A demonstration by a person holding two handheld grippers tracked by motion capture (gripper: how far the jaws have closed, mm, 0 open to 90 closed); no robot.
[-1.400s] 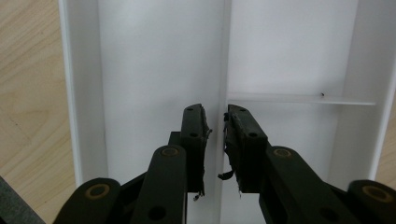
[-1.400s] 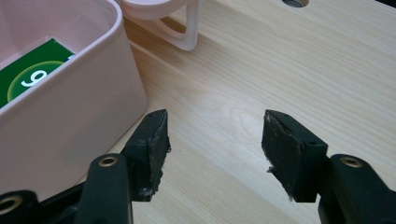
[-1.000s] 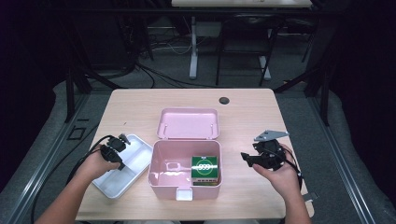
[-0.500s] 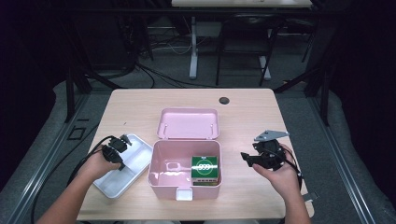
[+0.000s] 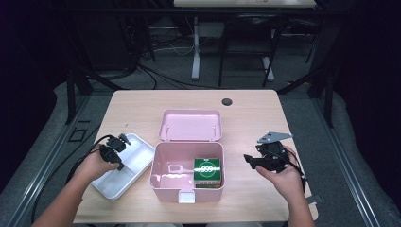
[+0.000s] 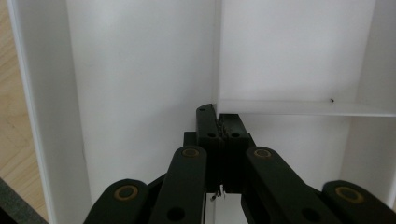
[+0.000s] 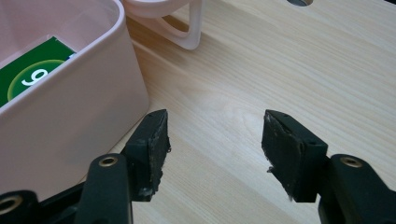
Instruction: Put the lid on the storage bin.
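Pale wood-grain laminate forms the rectangular table (image 5: pixel 142 109), the largest surface in the high view, with a small black round grommet (image 5: pixel 227 101) near its far edge. At its centre stands the pink plastic storage box (image 5: pixel 187 172), its hinged pink lid (image 5: pixel 191 125) thrown back flat behind it; a green square packet printed with white numerals (image 5: pixel 207 171) lies in the box's right half, and a pale handle outline shows on the floor to its left. Just left of the box, nearly touching its wall, rests the white plastic divided tray (image 5: pixel 116 182), set at an angle to the table edge.

The left gripper (image 5: pixel 122 141) is lowered into the far end of this tray. Its jaws have just been closing and now meet tight; in the left gripper view they (image 6: pixel 218 133) pinch the thin upright white partition (image 6: pixel 216 51) where it joins the cross divider (image 6: pixel 299 108). The grip on the tray thus appears complete, so lifting the insert toward the box is judged the likely next step.

The right gripper (image 5: pixel 251 161) is held at the box's right side, above bare wood. In the right gripper view (image 7: pixel 212 140) its jaws stand apart with nothing between them, the box wall (image 7: pixel 79 121) just beside one pad.
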